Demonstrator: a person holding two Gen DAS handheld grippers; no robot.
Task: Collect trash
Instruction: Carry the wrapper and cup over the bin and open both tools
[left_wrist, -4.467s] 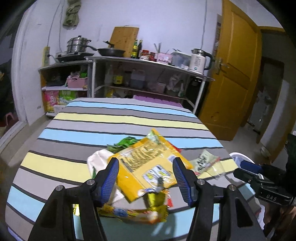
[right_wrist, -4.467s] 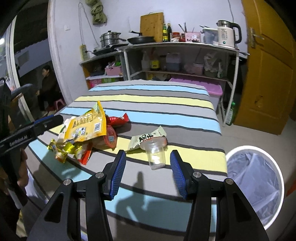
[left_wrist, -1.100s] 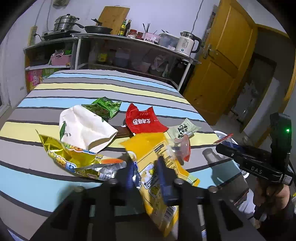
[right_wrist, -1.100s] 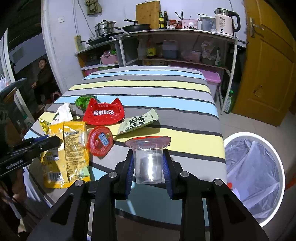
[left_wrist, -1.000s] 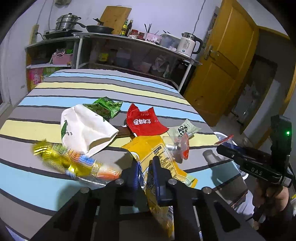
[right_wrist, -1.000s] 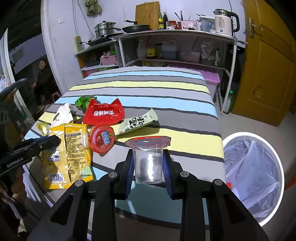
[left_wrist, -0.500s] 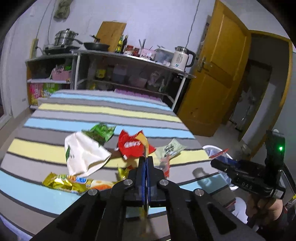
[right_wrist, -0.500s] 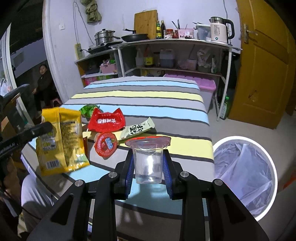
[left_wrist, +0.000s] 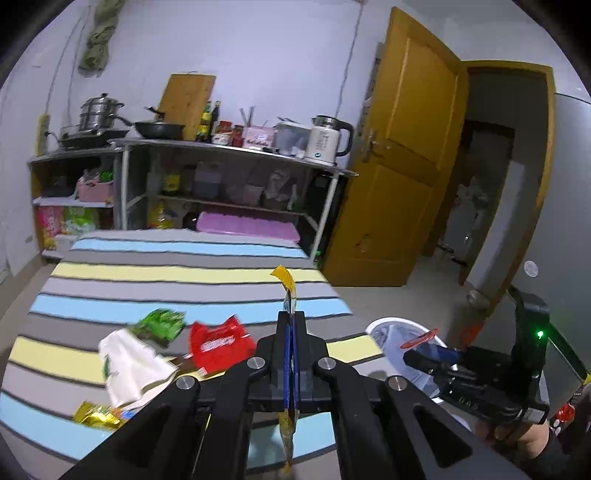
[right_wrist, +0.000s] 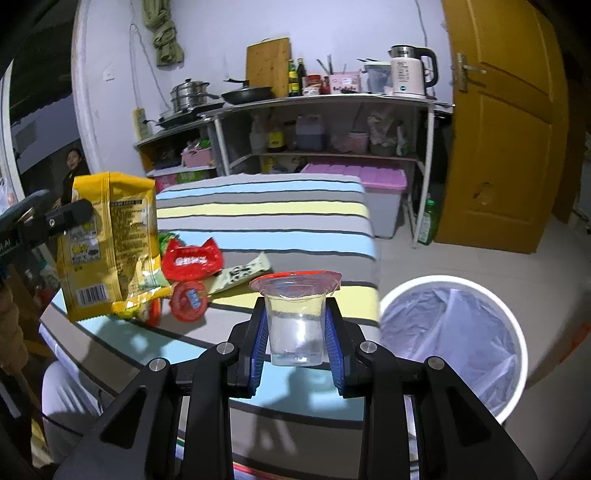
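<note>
My left gripper (left_wrist: 291, 343) is shut on a yellow snack bag (right_wrist: 107, 243), seen edge-on in the left wrist view (left_wrist: 287, 291) and held above the striped table (left_wrist: 184, 273). My right gripper (right_wrist: 297, 332) is shut on a clear plastic cup (right_wrist: 295, 325) with a red peeled lid, held above the table's near right corner. The white trash bin (right_wrist: 454, 343) with a clear liner stands on the floor to the right of the cup; it also shows in the left wrist view (left_wrist: 395, 328).
On the table lie a red packet (left_wrist: 218, 343), a green wrapper (left_wrist: 162, 325), a white bag (left_wrist: 129, 365), a gold wrapper (left_wrist: 98, 413), a round red lid (right_wrist: 188, 299) and a pale sachet (right_wrist: 243, 275). A kitchen shelf (left_wrist: 221, 177) stands behind; a yellow door (right_wrist: 506, 129) is right.
My left gripper has lifted the yellow bag higher off the table. My right gripper has carried the cup up and nearer to the bin.
</note>
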